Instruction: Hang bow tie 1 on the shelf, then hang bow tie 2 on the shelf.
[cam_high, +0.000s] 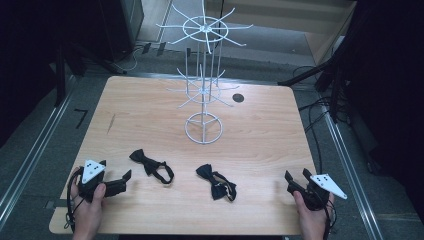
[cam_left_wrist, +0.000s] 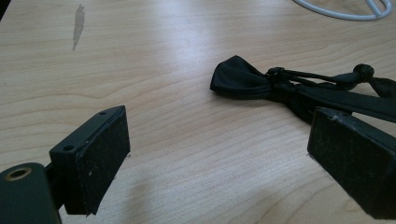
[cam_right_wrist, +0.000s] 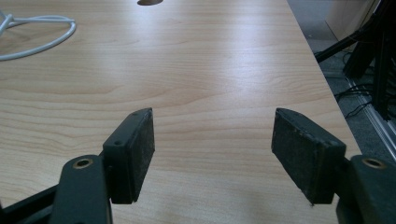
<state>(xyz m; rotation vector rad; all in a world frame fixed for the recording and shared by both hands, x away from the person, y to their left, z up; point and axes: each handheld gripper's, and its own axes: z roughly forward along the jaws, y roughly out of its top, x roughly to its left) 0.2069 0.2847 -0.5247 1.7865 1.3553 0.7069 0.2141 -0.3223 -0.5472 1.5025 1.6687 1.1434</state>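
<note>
Two black bow ties lie flat near the table's front edge, the left bow tie (cam_high: 150, 164) and the right bow tie (cam_high: 216, 181). A white wire display rack (cam_high: 203, 75) with spoke arms stands behind them at mid-table. My left gripper (cam_high: 116, 169) rests at the front left, open, with nothing between its fingers. In the left gripper view it (cam_left_wrist: 219, 158) points at the left bow tie (cam_left_wrist: 243, 81), a short way ahead of the jaws. My right gripper (cam_high: 297, 175) sits at the front right, open and empty; in its own view it (cam_right_wrist: 212, 154) faces bare wood.
The rack's round wire base (cam_high: 203, 128) rests on the wooden table (cam_high: 140, 115), and its ring (cam_right_wrist: 42, 37) curves in at the upper left of the right gripper view. A cable hole (cam_high: 238, 98) lies at the back right. Cables and dark stands surround the table on the floor.
</note>
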